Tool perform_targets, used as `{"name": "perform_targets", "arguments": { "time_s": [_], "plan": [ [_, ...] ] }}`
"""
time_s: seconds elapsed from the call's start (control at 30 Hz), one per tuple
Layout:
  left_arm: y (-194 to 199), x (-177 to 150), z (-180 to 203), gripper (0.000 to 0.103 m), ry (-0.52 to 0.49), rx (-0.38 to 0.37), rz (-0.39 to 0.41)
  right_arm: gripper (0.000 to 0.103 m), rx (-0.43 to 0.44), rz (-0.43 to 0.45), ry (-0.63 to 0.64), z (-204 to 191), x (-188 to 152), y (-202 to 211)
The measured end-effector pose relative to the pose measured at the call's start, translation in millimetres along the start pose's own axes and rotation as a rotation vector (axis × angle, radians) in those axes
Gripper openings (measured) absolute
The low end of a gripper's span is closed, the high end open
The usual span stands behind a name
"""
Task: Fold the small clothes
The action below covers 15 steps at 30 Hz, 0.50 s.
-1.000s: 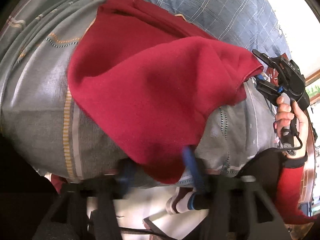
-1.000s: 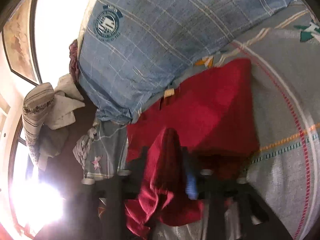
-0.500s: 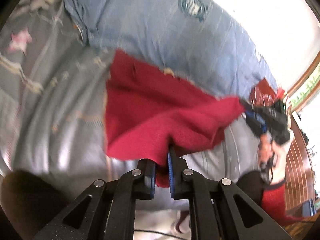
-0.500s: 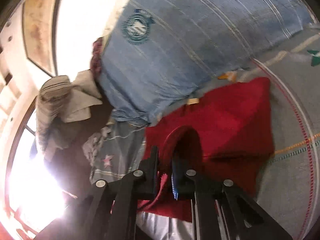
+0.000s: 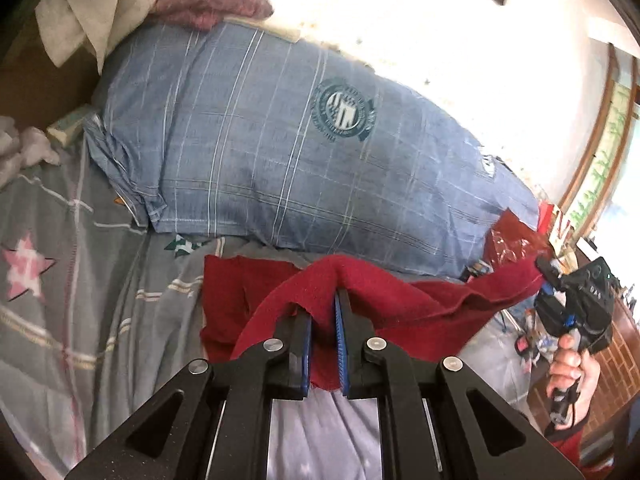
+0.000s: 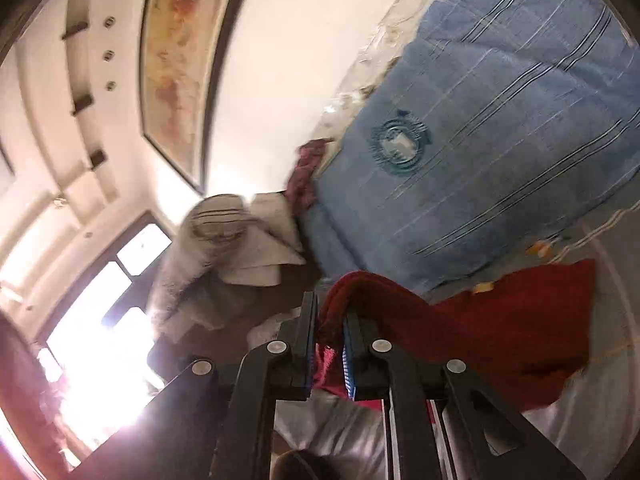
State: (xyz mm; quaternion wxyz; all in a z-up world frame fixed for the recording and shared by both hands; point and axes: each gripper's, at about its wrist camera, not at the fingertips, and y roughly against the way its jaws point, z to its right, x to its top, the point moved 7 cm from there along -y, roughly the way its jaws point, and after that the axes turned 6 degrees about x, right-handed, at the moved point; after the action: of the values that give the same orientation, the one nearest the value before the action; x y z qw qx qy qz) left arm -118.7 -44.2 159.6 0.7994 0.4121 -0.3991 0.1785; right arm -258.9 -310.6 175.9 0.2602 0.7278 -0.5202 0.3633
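A dark red cloth point(image 5: 404, 304) hangs stretched between both grippers above a grey patterned bedsheet point(image 5: 100, 288). My left gripper point(image 5: 323, 312) is shut on one corner of it, the fabric bunched over and between its blue-padded fingers. In the left wrist view the right gripper point(image 5: 540, 276), held in a person's hand point(image 5: 572, 372), grips the opposite corner at the far right. In the right wrist view the right gripper point(image 6: 330, 320) is shut on the red cloth point(image 6: 512, 340), whose far part trails down onto the bedsheet point(image 6: 616, 264).
A large blue checked pillow point(image 5: 304, 152) with a round emblem lies just behind the cloth. Folded pale linens point(image 6: 240, 240) and a pink knit item point(image 5: 208, 4) are stacked at the pillow's end. A framed picture point(image 6: 176, 56) hangs on the wall; a bright window point(image 6: 100, 312) is at left.
Both grippers have closed on the cloth's corners and risen, lifting the near edge of the red cloth off the bedsheet. Both views now tilt up toward the pillow and wall.
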Motion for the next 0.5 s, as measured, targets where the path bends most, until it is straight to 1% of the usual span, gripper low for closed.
{"name": "perform_targets", "arguments": {
  "time_s": [0.07, 0.1, 0.13, 0.17, 0.2, 0.23, 0.27, 0.43, 0.5],
  "plan": [
    [-28, 5, -4, 0.008, 0.007, 0.011, -0.035, 0.010, -0.086, 0.010, -0.021, 23, 9, -9],
    [-46, 7, -7, 0.008, 0.007, 0.027, -0.055, 0.010, -0.130, 0.012, -0.021, 34, 13, -14],
    [-63, 9, -9, 0.008, 0.007, 0.042, -0.073, 0.010, -0.193, 0.011, -0.018, 49, 17, -19],
    [-77, 9, -12, 0.008, 0.008, 0.053, -0.089, 0.010, -0.268, 0.000, -0.027, 70, 19, -28],
    [-98, 8, -17, 0.008, 0.011, 0.068, -0.114, 0.010, -0.292, -0.011, -0.029, 79, 20, -33],
    [-110, 7, -20, 0.008, 0.018, 0.075, -0.130, 0.010, -0.324, -0.036, -0.020, 93, 20, -42],
    [-130, 5, -27, 0.008, 0.033, 0.086, -0.156, 0.010, -0.383, -0.075, -0.010, 112, 19, -55],
    [-198, 2, -53, 0.008, 0.094, 0.142, -0.225, 0.010, -0.505, -0.174, -0.045, 182, 10, -94],
    [-220, 1, -63, 0.010, 0.106, 0.157, -0.242, 0.010, -0.536, -0.186, -0.044, 200, 9, -100]
  ]
}}
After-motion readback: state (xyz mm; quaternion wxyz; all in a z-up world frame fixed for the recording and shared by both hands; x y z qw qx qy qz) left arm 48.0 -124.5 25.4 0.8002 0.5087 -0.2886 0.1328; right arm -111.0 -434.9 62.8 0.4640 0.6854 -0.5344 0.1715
